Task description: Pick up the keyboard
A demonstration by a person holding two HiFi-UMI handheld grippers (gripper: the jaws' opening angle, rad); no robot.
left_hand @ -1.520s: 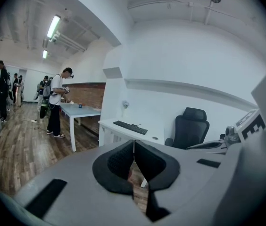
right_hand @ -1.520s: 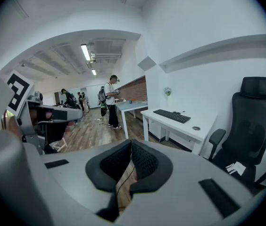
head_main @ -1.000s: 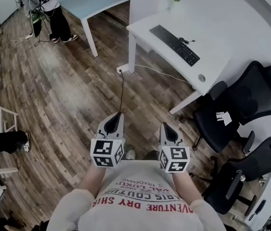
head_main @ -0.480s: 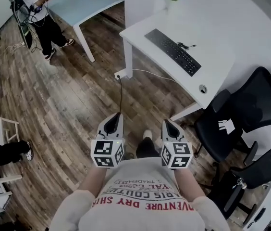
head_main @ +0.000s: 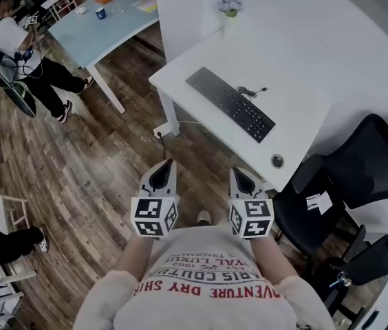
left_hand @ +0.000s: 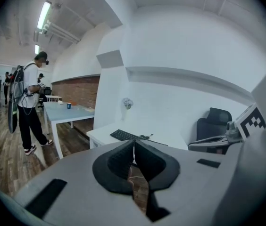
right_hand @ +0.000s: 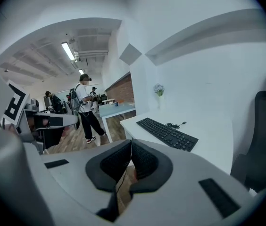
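Though fingers [left_hand: 115, 166] partly hide it, keyboard [left_hand: 122, 135] shows.

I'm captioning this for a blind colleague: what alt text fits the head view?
From above, a person holds the left hand-held gripper and the right hand-held gripper, both shut and empty, over a wood floor, short of a white desk bearing a black keyboard. Black chairs stand at right; another person stands by a blue table at upper left.
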